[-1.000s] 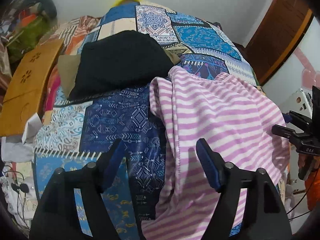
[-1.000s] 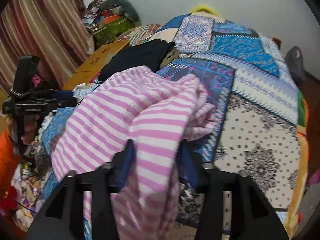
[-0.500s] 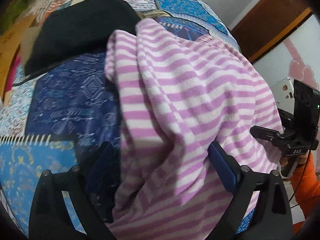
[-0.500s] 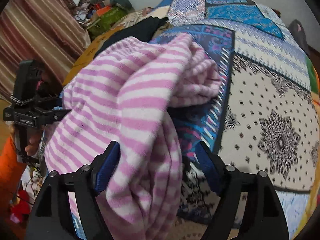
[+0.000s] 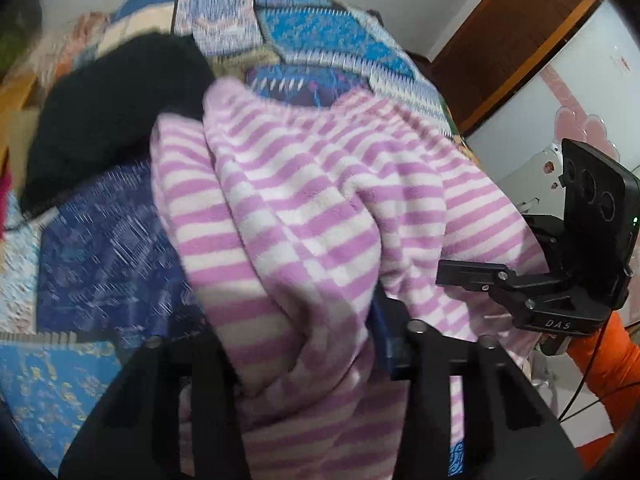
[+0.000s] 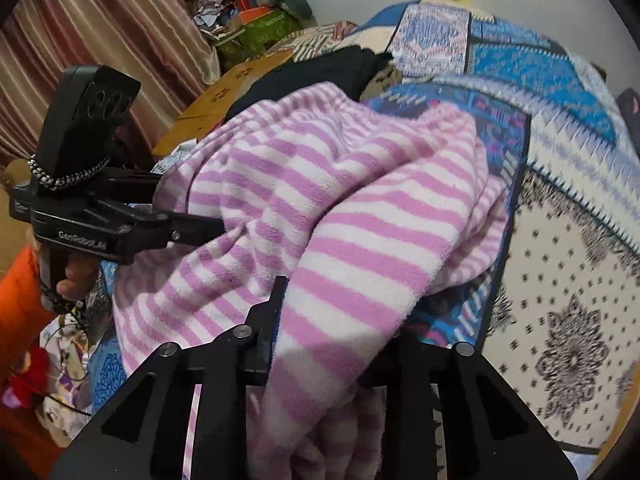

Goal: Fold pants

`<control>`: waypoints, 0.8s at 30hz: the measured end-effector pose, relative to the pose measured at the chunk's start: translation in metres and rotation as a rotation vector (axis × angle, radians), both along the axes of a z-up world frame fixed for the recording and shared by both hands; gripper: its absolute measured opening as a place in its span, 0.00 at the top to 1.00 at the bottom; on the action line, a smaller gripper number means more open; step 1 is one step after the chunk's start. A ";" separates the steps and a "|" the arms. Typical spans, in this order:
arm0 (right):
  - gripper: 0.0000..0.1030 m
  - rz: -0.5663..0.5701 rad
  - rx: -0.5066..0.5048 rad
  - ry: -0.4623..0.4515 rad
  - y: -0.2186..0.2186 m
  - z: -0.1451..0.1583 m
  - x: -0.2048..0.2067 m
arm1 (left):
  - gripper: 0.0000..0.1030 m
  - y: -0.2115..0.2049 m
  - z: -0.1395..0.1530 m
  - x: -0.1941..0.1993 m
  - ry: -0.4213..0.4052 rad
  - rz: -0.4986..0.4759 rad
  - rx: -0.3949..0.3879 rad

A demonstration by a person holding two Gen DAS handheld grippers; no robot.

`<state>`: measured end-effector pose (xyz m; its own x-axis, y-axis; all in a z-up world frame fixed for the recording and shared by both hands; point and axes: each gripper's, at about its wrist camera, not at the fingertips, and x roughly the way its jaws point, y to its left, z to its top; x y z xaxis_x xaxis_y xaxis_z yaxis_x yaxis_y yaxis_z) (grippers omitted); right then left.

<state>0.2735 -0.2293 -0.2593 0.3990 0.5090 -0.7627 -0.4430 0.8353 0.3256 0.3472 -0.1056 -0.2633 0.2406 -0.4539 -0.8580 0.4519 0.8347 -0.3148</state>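
Left wrist: left gripper (image 5: 296,344) jaws just closed, clamping one pink-and-white striped fleece pants (image 5: 320,216) on patchwork bedspread (image 5: 100,264); right gripper body reads "DAS" | Right wrist: right gripper (image 6: 332,320) jaws just closed, pinching same pants; left gripper reads "GenRobot.AI".

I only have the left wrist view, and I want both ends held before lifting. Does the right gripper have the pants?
Observer: Yes. In the right wrist view, the right gripper has just been closing, and it pinches a thick fold of the pants between its jaws.
Operator: What lies past the pants on that side?
Observer: A white part of the bedspread with black motifs, which your view does not reach.
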 end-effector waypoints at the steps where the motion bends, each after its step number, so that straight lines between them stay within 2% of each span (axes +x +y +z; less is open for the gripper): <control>1: 0.78 -0.004 0.002 -0.008 -0.002 0.004 0.001 | 0.62 0.000 0.007 -0.004 -0.024 0.001 0.003; 5: 0.79 -0.026 0.006 -0.079 -0.008 0.031 -0.006 | 0.64 -0.002 0.044 -0.014 -0.135 -0.003 0.001; 12: 0.79 -0.030 -0.012 -0.222 0.000 0.093 -0.005 | 0.64 0.021 0.114 -0.014 -0.289 0.039 -0.017; 18: 0.79 -0.007 -0.031 -0.371 0.029 0.149 0.020 | 0.64 0.050 0.167 0.016 -0.412 0.105 -0.014; 24: 0.79 0.012 -0.012 -0.458 0.061 0.171 0.070 | 0.64 0.082 0.188 0.065 -0.490 0.159 0.018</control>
